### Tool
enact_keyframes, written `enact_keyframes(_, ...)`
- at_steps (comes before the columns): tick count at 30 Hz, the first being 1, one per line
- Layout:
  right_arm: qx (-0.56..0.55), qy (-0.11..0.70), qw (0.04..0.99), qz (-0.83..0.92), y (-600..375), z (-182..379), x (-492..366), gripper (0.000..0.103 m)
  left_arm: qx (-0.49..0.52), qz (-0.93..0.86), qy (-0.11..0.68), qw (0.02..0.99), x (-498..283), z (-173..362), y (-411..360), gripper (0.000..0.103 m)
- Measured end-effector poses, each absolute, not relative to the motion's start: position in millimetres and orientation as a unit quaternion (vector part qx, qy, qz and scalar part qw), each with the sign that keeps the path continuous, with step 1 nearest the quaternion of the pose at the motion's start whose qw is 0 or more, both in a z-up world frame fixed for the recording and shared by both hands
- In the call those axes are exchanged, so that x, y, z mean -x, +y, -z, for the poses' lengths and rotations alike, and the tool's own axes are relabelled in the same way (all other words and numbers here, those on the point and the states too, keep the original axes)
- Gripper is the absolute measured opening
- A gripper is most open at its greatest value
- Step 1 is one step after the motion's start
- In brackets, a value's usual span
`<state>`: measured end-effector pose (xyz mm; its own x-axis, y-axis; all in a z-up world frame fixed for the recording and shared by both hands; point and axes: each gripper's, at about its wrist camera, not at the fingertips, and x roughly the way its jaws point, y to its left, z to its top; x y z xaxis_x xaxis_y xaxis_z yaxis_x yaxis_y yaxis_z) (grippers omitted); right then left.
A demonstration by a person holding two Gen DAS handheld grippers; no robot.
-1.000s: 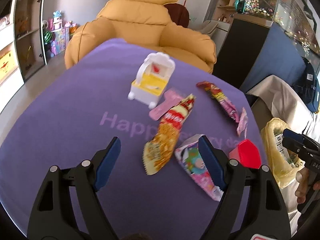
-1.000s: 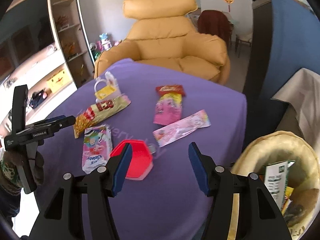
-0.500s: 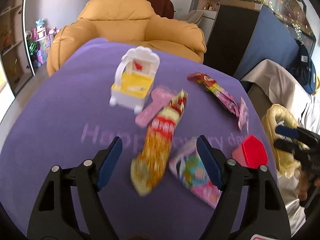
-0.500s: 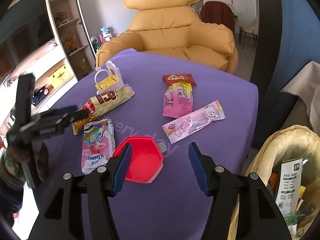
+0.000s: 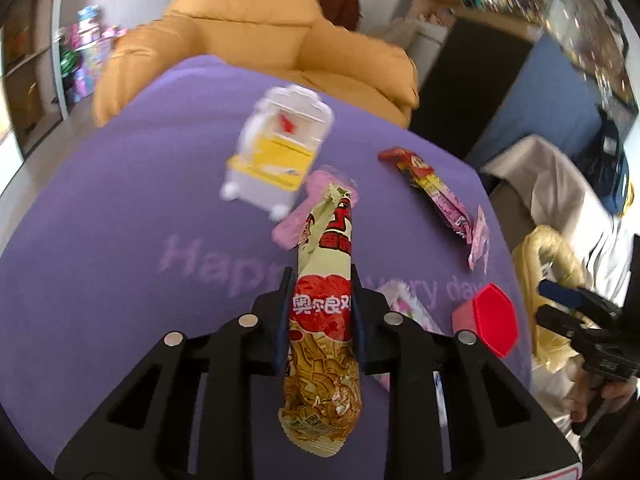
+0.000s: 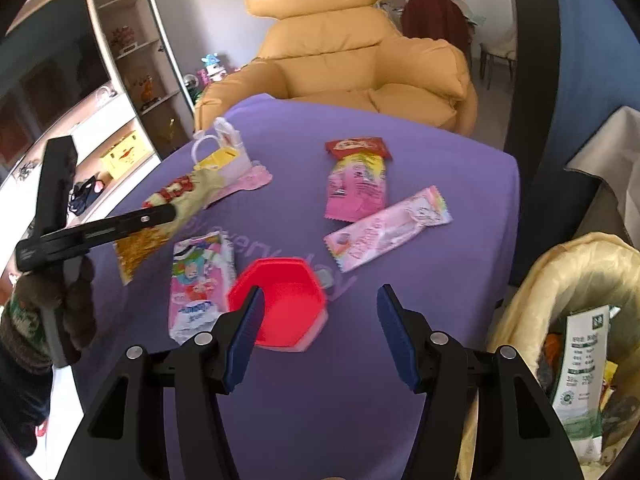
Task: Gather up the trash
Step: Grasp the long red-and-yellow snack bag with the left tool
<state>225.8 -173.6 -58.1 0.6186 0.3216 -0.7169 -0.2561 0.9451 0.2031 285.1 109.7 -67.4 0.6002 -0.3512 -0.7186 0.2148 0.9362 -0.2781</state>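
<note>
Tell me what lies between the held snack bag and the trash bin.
The left hand-held gripper grips the snack bag. Toward the trash bin sit the pink tissue pack and the red lid, low on the table; the right hand-held gripper hovers near the bin.

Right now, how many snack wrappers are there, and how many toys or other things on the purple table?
Snack wrappers: 4, yellow noodle bag in the left gripper, red-pink packet, long pink wrapper, cartoon pack
Toy chairs: 1
Red hexagon boxes: 1
Pink flat pieces: 1
Total: 7
</note>
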Motion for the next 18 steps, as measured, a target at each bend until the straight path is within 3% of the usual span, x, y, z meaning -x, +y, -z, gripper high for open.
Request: enact_keyframes(18, 0.072, 0.426, 0.863, -0.262, -27, 79, -251, 0.055, 0.094, 0.043, 0.381, 0.919, -210, 70, 182, 0.024)
